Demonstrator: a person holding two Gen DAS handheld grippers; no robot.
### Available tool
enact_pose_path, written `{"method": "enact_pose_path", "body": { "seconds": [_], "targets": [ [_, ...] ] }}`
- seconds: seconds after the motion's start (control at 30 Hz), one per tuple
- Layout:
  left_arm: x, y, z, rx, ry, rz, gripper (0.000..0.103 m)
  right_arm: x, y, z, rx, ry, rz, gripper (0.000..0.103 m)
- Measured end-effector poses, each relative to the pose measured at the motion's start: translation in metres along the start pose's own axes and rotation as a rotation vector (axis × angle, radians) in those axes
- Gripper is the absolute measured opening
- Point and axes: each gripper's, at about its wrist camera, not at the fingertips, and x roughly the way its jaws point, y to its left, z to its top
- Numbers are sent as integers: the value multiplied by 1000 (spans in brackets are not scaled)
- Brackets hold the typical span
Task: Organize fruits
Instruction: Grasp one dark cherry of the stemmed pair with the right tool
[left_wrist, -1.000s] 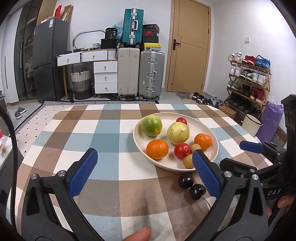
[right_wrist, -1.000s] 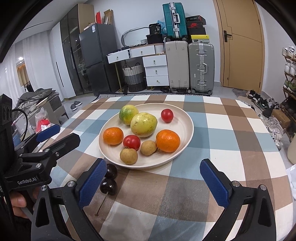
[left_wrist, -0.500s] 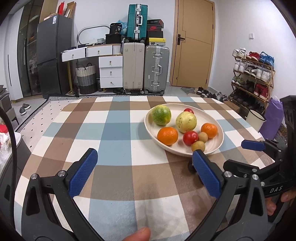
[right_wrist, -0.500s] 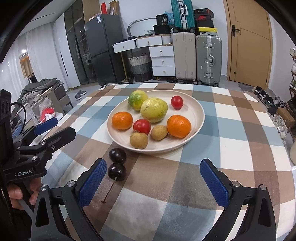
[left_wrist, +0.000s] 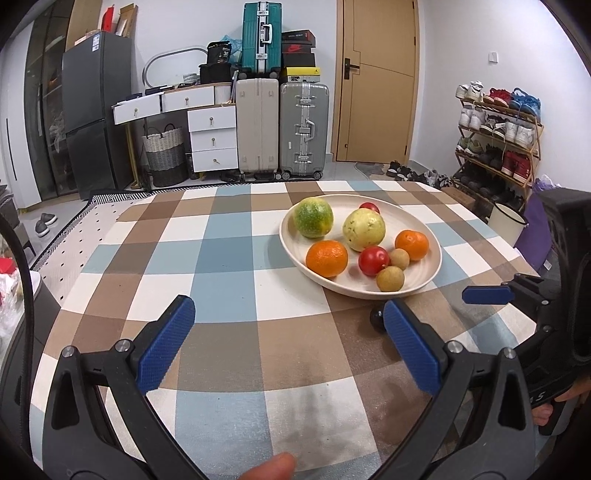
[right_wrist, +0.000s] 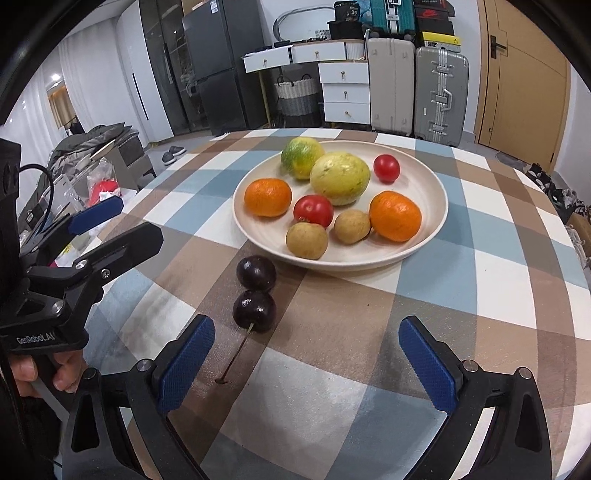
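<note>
Black frames, textured blue fingers (right_wrist: 186, 363)

Lived-in home, fridge (left_wrist: 96, 110), stacked suitcases (left_wrist: 282, 129), shoe rack (left_wrist: 498, 136), checked tablecloth (left_wrist: 229, 254)

My left gripper (left_wrist: 288, 341) hangs low, jaws spread wide with nothing between them. My right gripper (right_wrist: 306, 354) is spread just as wide, level beside it. My hand (right_wrist: 44, 373) grips the left handle.

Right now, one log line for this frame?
left tongs: open, empty | right tongs: open, empty | two cherries: on cloth beside plate
</note>
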Motion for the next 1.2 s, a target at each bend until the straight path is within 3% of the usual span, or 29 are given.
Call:
{"method": "enact_pose_path", "body": {
  "seconds": [0.4, 0.63, 1.0, 1.2],
  "targets": [
    [5, -2, 0, 8, 23, -37, 102, 11, 18, 3, -60, 35, -13, 74],
    [5, -7, 0, 34, 24, -53, 102, 12, 18, 4, -70, 37, 0, 66],
    [6, -6, 0, 27, 33, -51, 102, 10, 27, 2, -107, 32, 40, 29],
    [6, -6, 0, 29, 32, -51, 102, 8, 28, 1, -111, 27, 54, 27]
  ]
}}
